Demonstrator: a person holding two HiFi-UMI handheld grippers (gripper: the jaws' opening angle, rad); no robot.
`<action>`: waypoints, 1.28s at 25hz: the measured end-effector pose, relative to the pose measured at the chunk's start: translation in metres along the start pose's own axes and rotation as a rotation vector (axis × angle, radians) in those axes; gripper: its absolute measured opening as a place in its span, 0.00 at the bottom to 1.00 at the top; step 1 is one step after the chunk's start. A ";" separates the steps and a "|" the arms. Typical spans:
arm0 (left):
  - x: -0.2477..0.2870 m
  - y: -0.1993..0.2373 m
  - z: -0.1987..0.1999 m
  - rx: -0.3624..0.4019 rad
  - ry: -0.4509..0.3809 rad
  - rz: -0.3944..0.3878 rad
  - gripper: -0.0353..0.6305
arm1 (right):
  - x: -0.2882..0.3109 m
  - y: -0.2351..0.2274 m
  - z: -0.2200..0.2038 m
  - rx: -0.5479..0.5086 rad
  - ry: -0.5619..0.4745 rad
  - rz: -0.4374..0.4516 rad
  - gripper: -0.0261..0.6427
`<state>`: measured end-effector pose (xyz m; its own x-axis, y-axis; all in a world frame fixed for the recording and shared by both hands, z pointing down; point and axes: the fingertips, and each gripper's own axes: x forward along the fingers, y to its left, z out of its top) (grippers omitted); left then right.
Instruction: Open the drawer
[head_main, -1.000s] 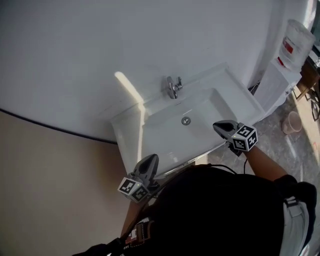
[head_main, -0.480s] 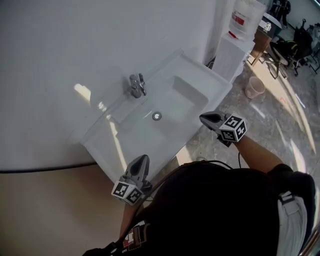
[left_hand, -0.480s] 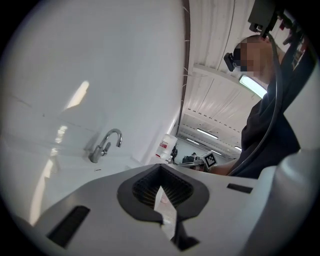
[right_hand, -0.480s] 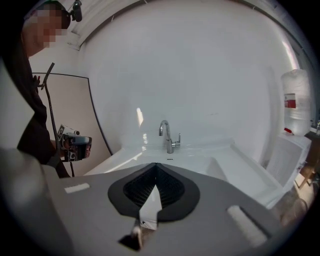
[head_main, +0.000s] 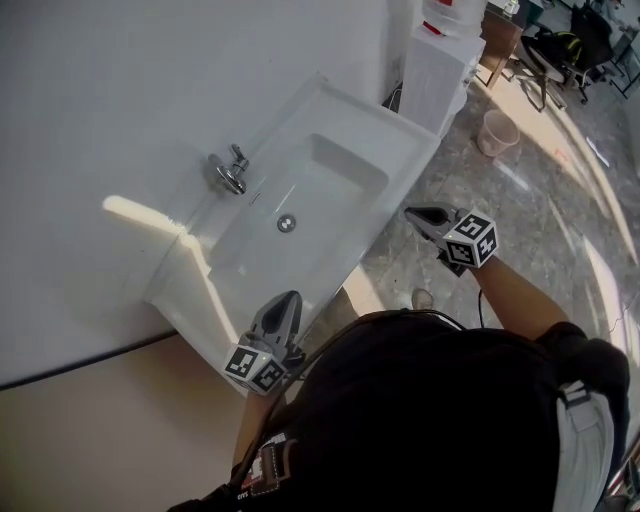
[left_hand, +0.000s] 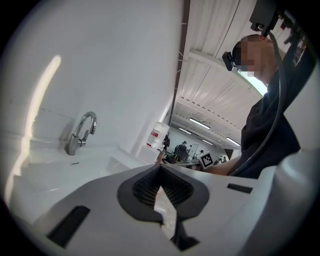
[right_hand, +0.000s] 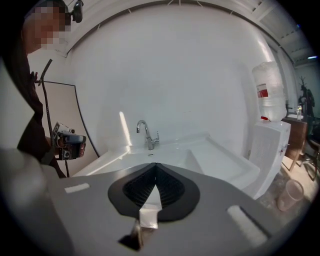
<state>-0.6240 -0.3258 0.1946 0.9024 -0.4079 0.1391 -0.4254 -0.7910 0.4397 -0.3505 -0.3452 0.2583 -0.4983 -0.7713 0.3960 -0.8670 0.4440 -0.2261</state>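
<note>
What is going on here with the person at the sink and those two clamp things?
A person stands at a white sink with a two-jaw gripper in each hand. The left gripper is at the sink's near front edge, and the right gripper is out over the floor beside the front. Both are shut and hold nothing. No drawer shows in any view, so nothing has been opened.

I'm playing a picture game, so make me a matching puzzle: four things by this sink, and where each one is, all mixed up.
Things:
1 tap
2 drain
3 pink bucket
4 water bottle

Places:
A on the floor
B at the bottom of the basin
C on top of the white cooler
D at the sink's back edge, by the wall

Pairs: 1-D, 2-B, 3-A, 4-C
</note>
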 end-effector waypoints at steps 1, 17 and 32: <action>0.013 -0.005 -0.004 -0.004 0.013 0.001 0.04 | -0.004 -0.012 -0.006 0.006 -0.001 -0.002 0.04; 0.223 -0.073 -0.128 -0.090 0.258 -0.033 0.04 | -0.038 -0.181 -0.138 0.060 0.048 0.027 0.05; 0.308 -0.054 -0.272 -0.131 0.423 -0.137 0.04 | 0.033 -0.217 -0.285 0.078 0.108 0.039 0.08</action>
<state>-0.3039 -0.2849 0.4554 0.9105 -0.0601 0.4092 -0.3120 -0.7492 0.5843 -0.1781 -0.3371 0.5736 -0.5323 -0.6987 0.4780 -0.8465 0.4326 -0.3103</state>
